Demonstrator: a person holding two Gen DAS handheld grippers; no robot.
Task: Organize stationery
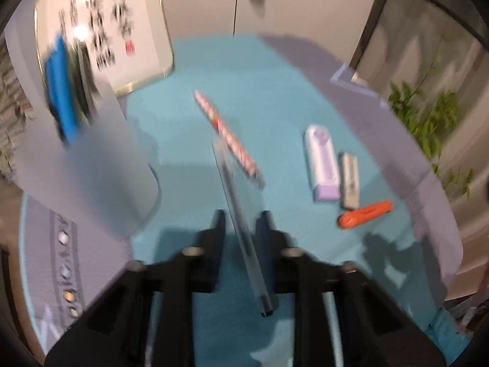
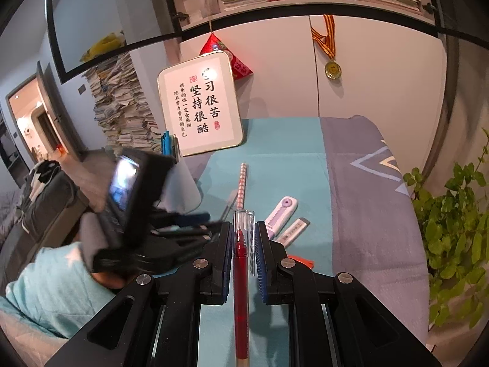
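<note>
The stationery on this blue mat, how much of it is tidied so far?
A blue pen already stands in the frosted cup. In hand: the left hand-held gripper clamps a clear pen, the right hand-held gripper a red pen. Left lying: pink patterned pen, purple correction tape, grey eraser, orange highlighter.
</note>
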